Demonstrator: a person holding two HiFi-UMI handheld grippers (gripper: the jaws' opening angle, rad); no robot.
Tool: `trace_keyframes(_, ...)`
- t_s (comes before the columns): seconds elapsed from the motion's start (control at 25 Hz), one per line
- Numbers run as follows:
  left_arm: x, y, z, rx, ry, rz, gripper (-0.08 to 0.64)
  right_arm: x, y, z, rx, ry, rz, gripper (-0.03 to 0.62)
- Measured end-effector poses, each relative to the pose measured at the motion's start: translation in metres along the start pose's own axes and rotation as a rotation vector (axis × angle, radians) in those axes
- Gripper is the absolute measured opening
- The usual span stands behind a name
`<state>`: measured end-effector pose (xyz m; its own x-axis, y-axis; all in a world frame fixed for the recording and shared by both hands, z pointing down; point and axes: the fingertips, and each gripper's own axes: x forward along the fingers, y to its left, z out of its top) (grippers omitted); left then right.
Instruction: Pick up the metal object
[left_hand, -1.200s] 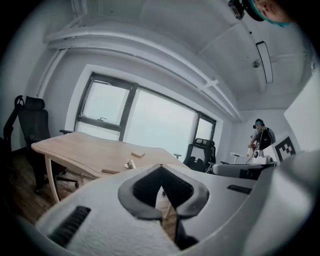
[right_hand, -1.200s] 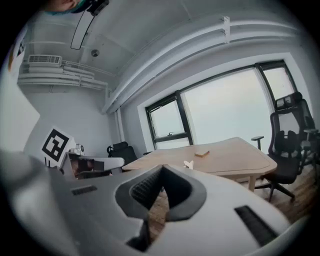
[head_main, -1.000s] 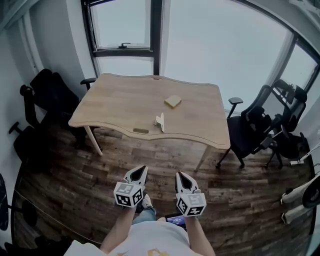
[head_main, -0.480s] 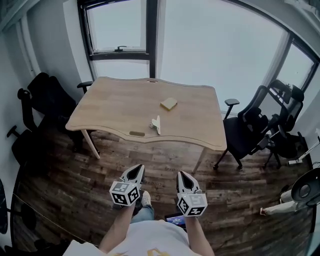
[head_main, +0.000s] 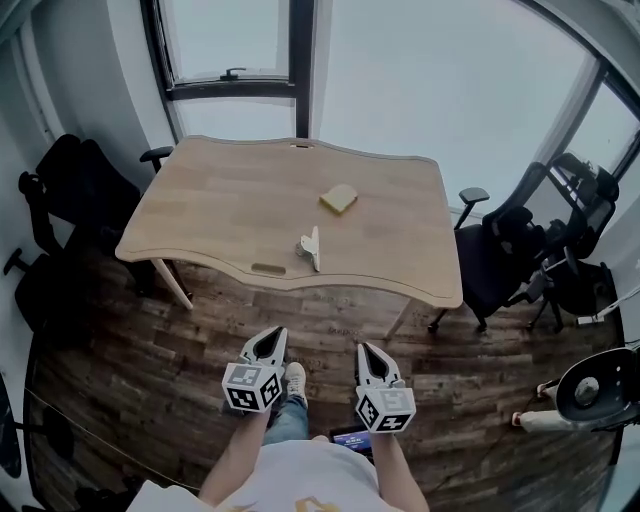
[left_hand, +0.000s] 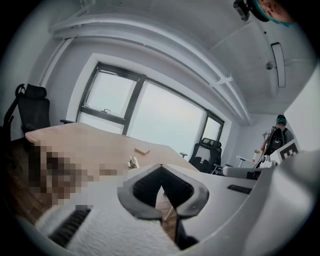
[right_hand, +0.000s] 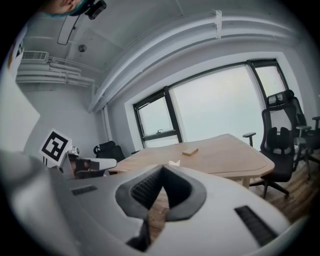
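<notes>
The metal object (head_main: 311, 247), a small pale clip-like piece, lies near the front edge of the wooden table (head_main: 210, 205). It also shows small in the left gripper view (left_hand: 133, 162) and the right gripper view (right_hand: 174, 162). Both grippers are held over the floor, well short of the table. My left gripper (head_main: 274, 336) is shut with nothing in it, its tips meeting in its own view (left_hand: 160, 166). My right gripper (head_main: 366, 350) is also shut and empty, tips together (right_hand: 162, 167).
A yellow block (head_main: 339, 198) lies further back on the table and a small brown piece (head_main: 267, 269) at its front edge. Black office chairs stand at the left (head_main: 60, 190) and right (head_main: 510, 245). A window fills the far wall. Wood floor lies between me and the table.
The table and the metal object have drawn nearer and look larger in the head view. Both grippers have come forward with the person, still shut and side by side.
</notes>
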<state>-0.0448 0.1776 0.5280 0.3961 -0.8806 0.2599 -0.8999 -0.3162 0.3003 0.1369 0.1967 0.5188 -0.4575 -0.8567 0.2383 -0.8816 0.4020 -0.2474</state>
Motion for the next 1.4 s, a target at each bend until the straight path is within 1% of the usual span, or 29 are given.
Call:
trace_keyframes(0.04,0.014,0.006,0.002,0.003,0.010,-0.001,0.018,0.014,-0.005,0.003,0.001,0.006,-0.004,0.011)
trace_keyframes(0.12,0.043,0.019,0.007,0.039,0.026,0.005,0.020,0.041,-0.014,0.009,-0.004,0.016,-0.012,0.011)
trace_keyframes(0.2,0.071,0.032,0.017,0.083,0.033,0.009,0.020,0.070,-0.020,0.016,-0.031,0.023,-0.014,0.011)
trace_keyframes(0.24,0.085,0.039,0.025,0.094,0.031,0.001,0.020,0.084,-0.022,0.020,-0.050,0.027,-0.015,0.011)
trace_keyframes(0.28,0.099,0.045,0.032,0.094,0.028,-0.013,0.019,0.100,-0.024,0.024,-0.066,0.034,-0.018,0.011)
trace_keyframes(0.4,0.140,0.067,0.056,0.065,0.021,-0.053,0.018,0.146,-0.030,0.035,-0.093,0.052,-0.026,0.011)
trace_keyframes(0.64,0.193,0.112,0.082,0.064,0.022,-0.064,0.020,0.216,-0.041,0.054,-0.113,0.053,-0.053,0.011)
trace_keyframes(0.8,0.221,0.135,0.089,0.077,0.053,-0.062,0.020,0.240,-0.046,0.066,-0.101,0.034,-0.084,0.011)
trace_keyframes(0.96,0.239,0.141,0.091,0.091,0.079,-0.045,0.020,0.251,-0.053,0.071,-0.089,0.033,-0.094,0.011)
trace_keyframes(1.12,0.250,0.139,0.102,0.089,0.061,-0.085,0.020,0.261,-0.059,0.074,-0.081,0.029,-0.108,0.011)
trace_keyframes(1.24,0.257,0.147,0.107,0.074,0.054,-0.078,0.020,0.271,-0.057,0.077,-0.079,0.025,-0.100,0.011)
trace_keyframes(1.4,0.266,0.152,0.112,0.076,0.051,-0.074,0.019,0.283,-0.060,0.080,-0.088,0.024,-0.087,0.011)
